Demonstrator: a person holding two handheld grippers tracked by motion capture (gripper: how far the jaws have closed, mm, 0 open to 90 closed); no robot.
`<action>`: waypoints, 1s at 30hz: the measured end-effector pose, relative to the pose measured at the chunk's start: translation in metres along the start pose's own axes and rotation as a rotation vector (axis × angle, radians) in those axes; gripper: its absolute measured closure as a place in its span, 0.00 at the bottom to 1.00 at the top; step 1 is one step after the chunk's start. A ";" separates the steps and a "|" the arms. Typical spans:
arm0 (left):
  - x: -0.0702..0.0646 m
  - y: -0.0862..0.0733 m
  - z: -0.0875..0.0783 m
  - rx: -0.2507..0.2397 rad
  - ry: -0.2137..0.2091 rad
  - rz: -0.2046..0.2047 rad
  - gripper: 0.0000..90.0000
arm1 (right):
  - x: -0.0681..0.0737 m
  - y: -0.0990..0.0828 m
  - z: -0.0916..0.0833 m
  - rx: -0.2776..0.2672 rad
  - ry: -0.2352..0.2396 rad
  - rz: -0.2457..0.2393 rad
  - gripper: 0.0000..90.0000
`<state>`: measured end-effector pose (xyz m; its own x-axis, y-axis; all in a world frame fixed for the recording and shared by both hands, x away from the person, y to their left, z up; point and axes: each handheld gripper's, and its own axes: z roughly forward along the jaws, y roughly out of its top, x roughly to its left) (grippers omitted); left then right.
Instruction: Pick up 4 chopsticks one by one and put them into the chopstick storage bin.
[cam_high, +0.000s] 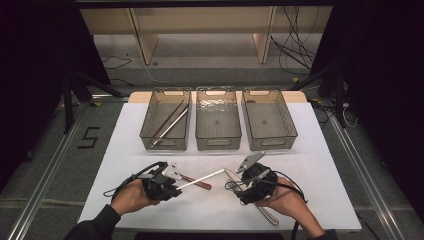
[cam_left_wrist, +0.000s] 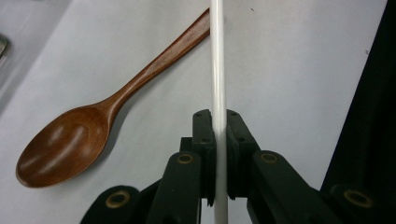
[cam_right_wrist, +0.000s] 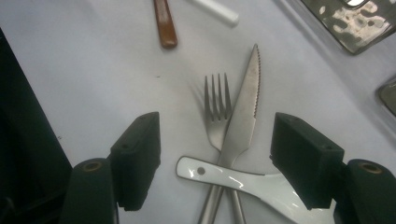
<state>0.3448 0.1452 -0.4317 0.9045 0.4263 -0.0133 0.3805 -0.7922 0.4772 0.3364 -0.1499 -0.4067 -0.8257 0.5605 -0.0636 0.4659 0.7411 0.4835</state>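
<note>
In the left gripper view, the white chopstick (cam_left_wrist: 217, 70) runs off the top edge; its lower length is masked between the tongs. In the right gripper view, the fork (cam_right_wrist: 215, 109) and knife (cam_right_wrist: 243, 102) handles leave the bottom edge, and the white spoon (cam_right_wrist: 233, 179) bowl sits partly behind the right jaw.

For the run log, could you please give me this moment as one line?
left claw: shut on white chopstick | right claw: open over fork, knife, white spoon | wooden spoon: on table
</note>
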 end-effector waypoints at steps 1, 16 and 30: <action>0.001 0.000 -0.001 0.000 -0.002 -0.012 0.94 | 0.000 -0.001 0.000 -0.002 0.004 -0.001 0.38; 0.018 -0.006 -0.010 -0.047 0.018 -0.154 0.94 | -0.001 -0.014 0.000 0.006 0.011 0.033 0.36; 0.042 -0.009 -0.028 -0.132 0.057 -0.266 0.94 | 0.000 -0.027 -0.007 -0.022 0.002 0.073 0.33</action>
<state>0.3737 0.1822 -0.4122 0.7630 0.6378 -0.1053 0.5705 -0.5876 0.5738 0.3216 -0.1724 -0.4140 -0.7905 0.6119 -0.0261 0.5176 0.6902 0.5058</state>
